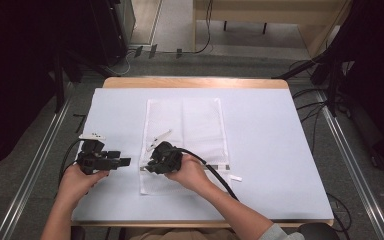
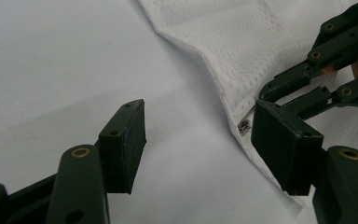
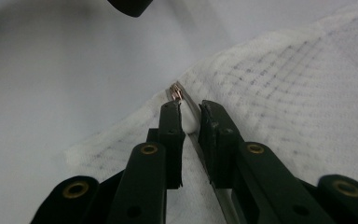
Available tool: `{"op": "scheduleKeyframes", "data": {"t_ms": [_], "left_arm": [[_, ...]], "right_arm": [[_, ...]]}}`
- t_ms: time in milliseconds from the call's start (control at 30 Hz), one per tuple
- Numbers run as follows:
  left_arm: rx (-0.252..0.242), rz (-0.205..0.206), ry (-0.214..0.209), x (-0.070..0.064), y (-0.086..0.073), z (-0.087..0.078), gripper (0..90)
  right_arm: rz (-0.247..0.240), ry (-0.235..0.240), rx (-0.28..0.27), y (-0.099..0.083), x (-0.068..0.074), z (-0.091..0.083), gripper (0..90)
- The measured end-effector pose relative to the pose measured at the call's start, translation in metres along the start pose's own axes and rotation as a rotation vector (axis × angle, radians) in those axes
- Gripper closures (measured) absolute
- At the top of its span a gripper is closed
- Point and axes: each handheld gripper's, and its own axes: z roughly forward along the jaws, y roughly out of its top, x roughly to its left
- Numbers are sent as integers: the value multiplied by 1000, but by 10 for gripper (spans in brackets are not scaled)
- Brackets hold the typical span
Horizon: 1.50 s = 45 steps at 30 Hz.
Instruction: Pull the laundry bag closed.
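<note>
The white mesh bag (image 1: 182, 142) lies flat at the centre of the high view, on the white-covered desk (image 1: 270, 150). Its zipper runs along the lower edge, and the small metal zipper pull (image 3: 176, 91) sits at the bag's lower-left corner. The right claw (image 3: 189, 119) is narrowed onto the fabric at the zipper just behind that pull, pinching a fold of the bag. The left claw (image 2: 198, 140) hovers wide, just left of the corner, jaws empty. The step in hand looks like bracing the bag to work the zipper. Next, the left claw likely must close on the pull, which is small and demands a precise approach.
</note>
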Motion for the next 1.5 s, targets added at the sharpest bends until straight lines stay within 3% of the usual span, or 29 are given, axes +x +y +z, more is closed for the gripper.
{"op": "scheduleKeyframes", "data": {"t_ms": [267, 467, 600, 800, 1033, 1133, 1200, 1333, 1500], "left_arm": [[-5, -7, 0, 2, -1, -1, 360], [-6, -18, -5, 6, -2, -1, 363], [-12, -30, -9, 9, -3, -1, 366], [-16, -21, -13, 9, -4, -2, 367], [-32, -31, -36, 12, -6, 0, 382], [-36, -25, -37, 11, -6, 0, 391], [-25, 3, -38, 10, -7, 2, 411], [-30, 1, -44, 10, -6, 3, 431], [-11, 23, -83, 5, -5, 4, 465]], "right_arm": [[-12, -4, 40, 8, 1, 15, 809], [23, 15, 21, 8, -1, 18, 800], [23, 7, 18, 11, 1, 20, 819], [-45, -11, 28, 11, 8, 20, 872], [-59, -30, 13, 8, 12, 22, 849], [-68, -28, 14, 8, 12, 22, 871], [-92, -25, 27, 10, 12, 20, 884], [-86, -26, 25, 13, 7, 16, 884], [-63, -39, -6, 22, -1, 1, 884]]}}
